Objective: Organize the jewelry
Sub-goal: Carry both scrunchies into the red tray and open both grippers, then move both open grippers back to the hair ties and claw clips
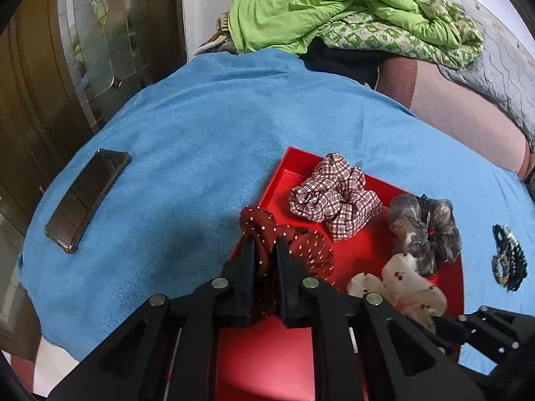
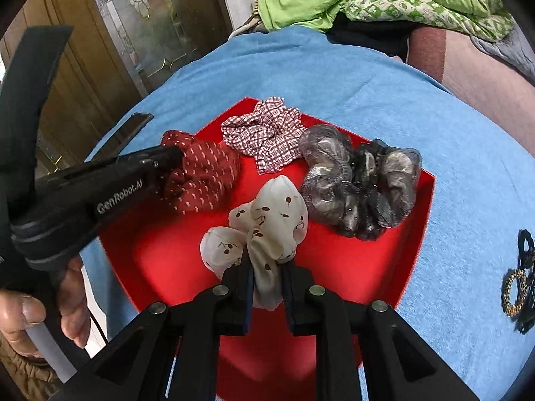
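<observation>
"GenRobot.AI" in white, side of left tongs (image 2: 170,163)
</observation>
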The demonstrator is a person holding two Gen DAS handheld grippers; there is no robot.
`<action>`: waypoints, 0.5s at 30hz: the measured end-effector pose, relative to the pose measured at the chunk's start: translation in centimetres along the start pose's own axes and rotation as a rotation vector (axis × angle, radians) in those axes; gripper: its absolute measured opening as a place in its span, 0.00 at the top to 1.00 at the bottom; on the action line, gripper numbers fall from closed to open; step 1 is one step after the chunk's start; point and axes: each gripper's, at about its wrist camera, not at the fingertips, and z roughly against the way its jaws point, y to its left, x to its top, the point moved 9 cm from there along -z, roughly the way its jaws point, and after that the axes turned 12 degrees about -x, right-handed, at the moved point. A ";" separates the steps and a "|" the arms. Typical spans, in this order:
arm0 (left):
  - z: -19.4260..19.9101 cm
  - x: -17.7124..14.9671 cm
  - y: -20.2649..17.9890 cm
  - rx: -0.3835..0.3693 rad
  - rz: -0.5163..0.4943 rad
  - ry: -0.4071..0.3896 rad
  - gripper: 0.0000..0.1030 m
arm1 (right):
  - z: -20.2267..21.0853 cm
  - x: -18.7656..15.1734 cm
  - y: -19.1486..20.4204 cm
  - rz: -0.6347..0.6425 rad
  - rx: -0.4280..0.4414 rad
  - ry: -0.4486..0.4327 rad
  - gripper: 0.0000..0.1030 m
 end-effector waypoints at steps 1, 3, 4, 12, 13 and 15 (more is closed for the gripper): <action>0.2 0.0 0.0 -0.005 0.007 -0.003 0.89 | -0.1 0.0 0.0 0.003 -0.001 -0.001 0.83; 0.8 0.1 0.0 -0.016 0.017 -0.011 0.86 | -0.2 0.0 0.2 0.007 -0.006 -0.003 0.83; 1.1 0.2 0.0 -0.022 0.023 -0.018 0.84 | -0.3 -0.1 0.2 0.008 -0.007 -0.003 0.83; 5.2 1.0 -0.2 0.008 0.037 -0.091 0.68 | 1.2 0.3 0.5 0.019 -0.004 -0.047 0.41; 5.5 1.0 -0.2 0.016 0.033 -0.095 0.67 | 1.6 0.5 0.5 0.024 -0.005 -0.054 0.41; 6.4 0.9 -0.6 0.036 0.020 -0.105 0.66 | 2.6 0.7 0.4 0.024 -0.007 -0.074 0.41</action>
